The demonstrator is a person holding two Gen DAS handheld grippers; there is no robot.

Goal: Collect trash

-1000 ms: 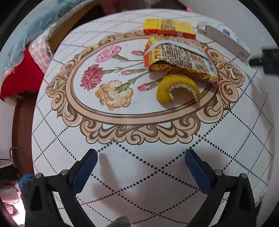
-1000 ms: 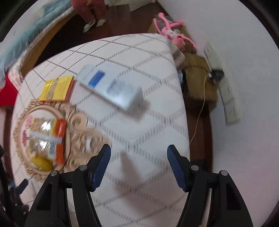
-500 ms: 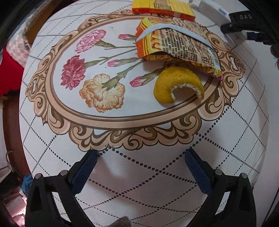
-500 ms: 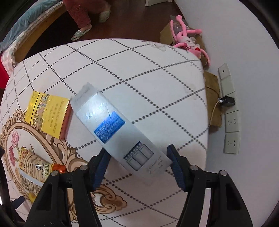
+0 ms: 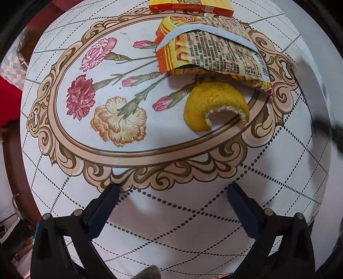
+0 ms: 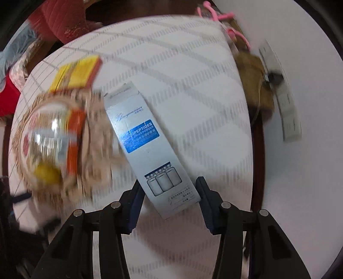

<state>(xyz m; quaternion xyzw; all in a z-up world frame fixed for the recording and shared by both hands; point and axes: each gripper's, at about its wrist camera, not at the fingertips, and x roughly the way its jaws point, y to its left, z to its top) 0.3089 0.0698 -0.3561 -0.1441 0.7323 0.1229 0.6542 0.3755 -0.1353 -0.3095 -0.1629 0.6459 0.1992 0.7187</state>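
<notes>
A curved yellow citrus peel [image 5: 214,105] lies on the flowered round table [image 5: 171,225], just below a torn orange snack wrapper [image 5: 214,53]. A yellow-red flat box [image 5: 190,5] lies at the far edge. My left gripper [image 5: 171,206] is open and empty, short of the peel. In the right wrist view a long silver box with a blue label [image 6: 148,146] sits sharp against the blurred table, its near end between the fingers of my right gripper [image 6: 169,197], which are closed on it. The peel [image 6: 47,173], wrapper [image 6: 72,137] and yellow box [image 6: 75,75] appear blurred at left.
The table's edge [image 6: 246,120] drops to a dark wooden floor on the right. A white wall with sockets [image 6: 287,111] and a brown object with a pink toy [image 6: 220,17] stand beyond it. Red cloth [image 5: 8,100] lies off the table's left.
My right gripper has narrowed onto the silver box and is swinging with it; the background blurs. My left gripper has moved forward toward the peel, still open.
</notes>
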